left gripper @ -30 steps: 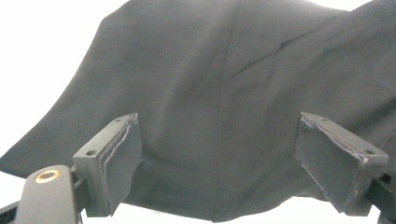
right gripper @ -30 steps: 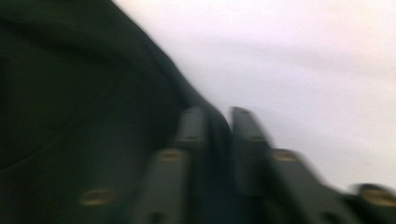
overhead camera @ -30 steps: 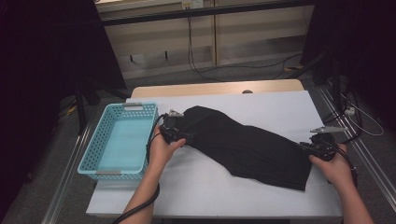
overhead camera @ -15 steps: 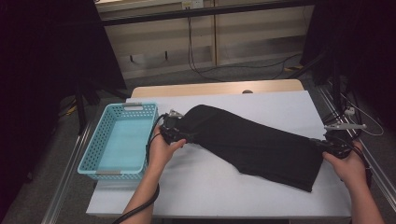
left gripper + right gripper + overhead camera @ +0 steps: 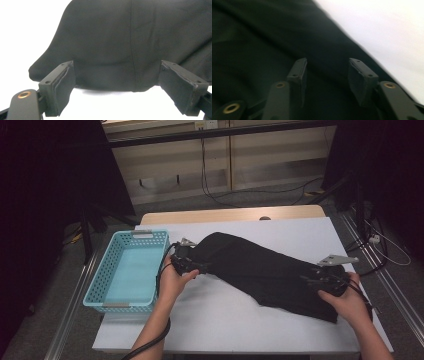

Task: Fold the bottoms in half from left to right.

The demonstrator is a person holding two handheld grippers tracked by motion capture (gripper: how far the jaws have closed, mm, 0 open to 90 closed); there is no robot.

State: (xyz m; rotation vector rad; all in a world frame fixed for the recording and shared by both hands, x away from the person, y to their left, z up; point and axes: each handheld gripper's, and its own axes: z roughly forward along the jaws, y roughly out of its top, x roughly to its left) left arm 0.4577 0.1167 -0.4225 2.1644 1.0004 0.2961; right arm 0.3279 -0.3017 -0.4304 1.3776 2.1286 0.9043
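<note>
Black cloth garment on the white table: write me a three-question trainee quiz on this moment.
1. True or false: the left gripper is open at the edge of the black cloth garment.
2. Which thing stands left of the garment in the high view? A. a light blue perforated plastic basket B. a red metal bucket C. a brown cardboard box
3. Fill in: the right gripper hovers with open jaws over the ____.

Key: 1 true; 2 A; 3 garment.

No readable text, label, brand or number appears on anything here
</note>
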